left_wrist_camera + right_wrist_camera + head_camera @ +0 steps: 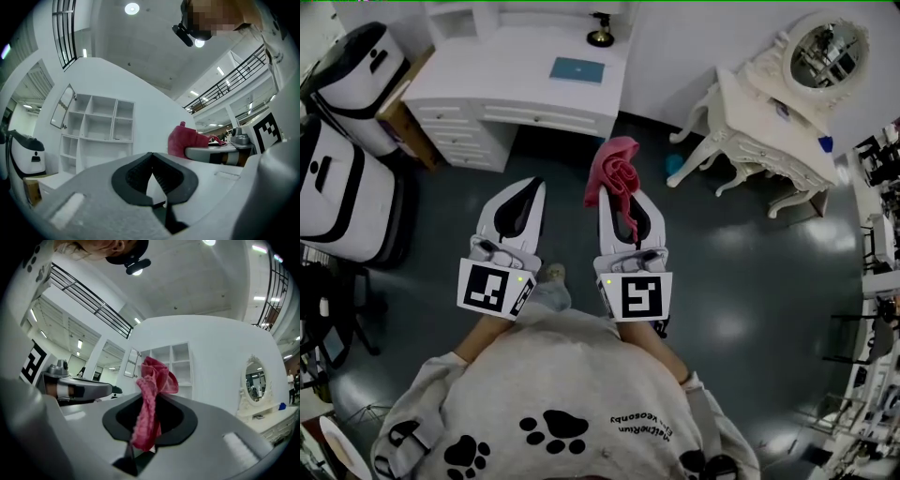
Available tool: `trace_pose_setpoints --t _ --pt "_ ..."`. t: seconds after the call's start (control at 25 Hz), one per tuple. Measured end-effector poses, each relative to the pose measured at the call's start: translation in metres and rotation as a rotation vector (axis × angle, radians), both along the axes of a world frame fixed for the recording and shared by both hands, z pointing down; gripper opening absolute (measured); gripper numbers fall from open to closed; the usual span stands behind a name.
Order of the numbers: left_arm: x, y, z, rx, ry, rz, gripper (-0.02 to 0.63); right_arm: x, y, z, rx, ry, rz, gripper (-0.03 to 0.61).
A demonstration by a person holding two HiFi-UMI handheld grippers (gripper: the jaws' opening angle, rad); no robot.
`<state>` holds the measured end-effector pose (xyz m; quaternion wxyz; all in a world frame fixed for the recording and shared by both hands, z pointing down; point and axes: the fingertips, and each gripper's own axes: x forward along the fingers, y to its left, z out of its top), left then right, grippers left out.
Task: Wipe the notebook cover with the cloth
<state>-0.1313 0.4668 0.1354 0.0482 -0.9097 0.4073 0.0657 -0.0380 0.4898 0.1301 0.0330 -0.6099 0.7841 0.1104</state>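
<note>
A teal notebook [577, 68] lies flat on the white desk [487, 80] ahead of me. Both grippers are held at waist height over the dark floor, well short of the desk. A crumpled pink cloth [614, 171] sticks up out of my right gripper [624, 195], which is shut on it; in the right gripper view the cloth [151, 401] hangs between the black pads. Beside it, my left gripper [530, 190] is shut with nothing in it, its pads meeting at the tip [151, 157]. From the left gripper view the cloth [186, 139] shows to the right.
An ornate white vanity table [764, 127] with an oval mirror [828, 54] stands at the right. Black-and-white cases [342, 178] line the left side. A lamp base [601, 37] stands at the back of the desk. A small blue object [675, 165] lies on the floor.
</note>
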Motion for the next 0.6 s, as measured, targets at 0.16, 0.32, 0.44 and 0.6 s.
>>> trace_pose_setpoints --t 0.16,0.32,0.44,0.6 --pt "0.009 -0.057 -0.005 0.024 -0.014 0.03 -0.005 0.0 -0.06 -0.008 0.016 -0.009 0.02 0.055" --pt "0.011 -0.108 -0.002 0.023 -0.022 0.054 -0.005 0.001 -0.11 -0.005 0.021 -0.014 0.045 0.055" --pt "0.011 -0.138 0.001 0.018 -0.025 0.063 -0.005 0.002 -0.139 -0.002 0.011 -0.018 0.061 0.055" --pt "0.01 -0.166 0.006 0.001 -0.019 0.069 -0.005 0.003 -0.164 0.001 -0.001 -0.019 0.073 0.055"
